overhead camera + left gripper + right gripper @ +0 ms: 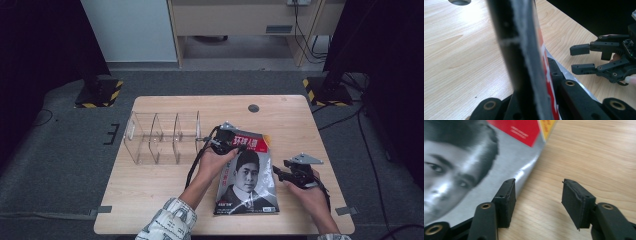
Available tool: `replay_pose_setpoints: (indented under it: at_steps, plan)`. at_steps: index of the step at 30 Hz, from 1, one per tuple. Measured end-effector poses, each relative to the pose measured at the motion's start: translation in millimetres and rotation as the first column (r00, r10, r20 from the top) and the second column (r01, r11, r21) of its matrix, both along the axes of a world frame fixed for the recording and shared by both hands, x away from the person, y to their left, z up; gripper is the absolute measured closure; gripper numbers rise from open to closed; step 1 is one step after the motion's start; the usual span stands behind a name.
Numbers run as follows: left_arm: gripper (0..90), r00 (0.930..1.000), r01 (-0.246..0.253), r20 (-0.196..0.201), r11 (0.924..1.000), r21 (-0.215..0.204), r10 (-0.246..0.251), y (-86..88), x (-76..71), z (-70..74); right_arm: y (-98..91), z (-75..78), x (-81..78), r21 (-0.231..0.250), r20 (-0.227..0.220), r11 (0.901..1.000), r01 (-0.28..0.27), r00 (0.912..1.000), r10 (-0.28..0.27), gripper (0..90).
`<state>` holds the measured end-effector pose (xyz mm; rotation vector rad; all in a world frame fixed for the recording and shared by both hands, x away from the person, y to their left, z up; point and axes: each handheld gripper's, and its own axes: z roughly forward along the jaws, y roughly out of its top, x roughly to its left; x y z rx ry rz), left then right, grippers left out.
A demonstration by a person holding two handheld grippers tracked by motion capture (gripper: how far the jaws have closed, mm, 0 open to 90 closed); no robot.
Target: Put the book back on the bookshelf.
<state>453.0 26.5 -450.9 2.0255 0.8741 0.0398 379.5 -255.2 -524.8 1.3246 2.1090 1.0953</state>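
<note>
Gripping magazine (524, 50) edge, L gripper (239, 145).

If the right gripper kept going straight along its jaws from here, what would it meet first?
Most likely the magazine: the open right gripper points at its right edge, one jaw already beside the cover. Between the jaws lies bare table, so depth decides.

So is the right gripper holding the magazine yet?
No, the right gripper is open, its fingers spread over bare wooden table beside the glossy portrait-cover magazine.
</note>
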Motion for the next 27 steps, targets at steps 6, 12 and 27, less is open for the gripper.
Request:
replay_pose_setpoints:
  at_steps: [6,12,27]
  plan:
    - [85.5,0.9999,-0.006,0.016,0.9999,-0.015,0.006,6.4,-2.2,8.1,-6.6,-2.1,1.1,-0.023,-0.004,0.9985,0.05,0.9987,-0.051,40.7]
    - [85.8,0.9996,-0.008,0.028,0.9996,-0.025,0.009,12.8,-3.4,17.5,-5.5,-6.5,1.8,-0.045,-0.024,0.9979,0.047,0.9986,-0.048,39.8]
    - [86.2,0.9971,-0.015,0.074,0.9985,-0.052,0.019,21.5,-6.6,44.2,-6.1,-12.3,3.1,-0.069,-0.043,0.9953,0.069,0.9965,-0.072,34.5]
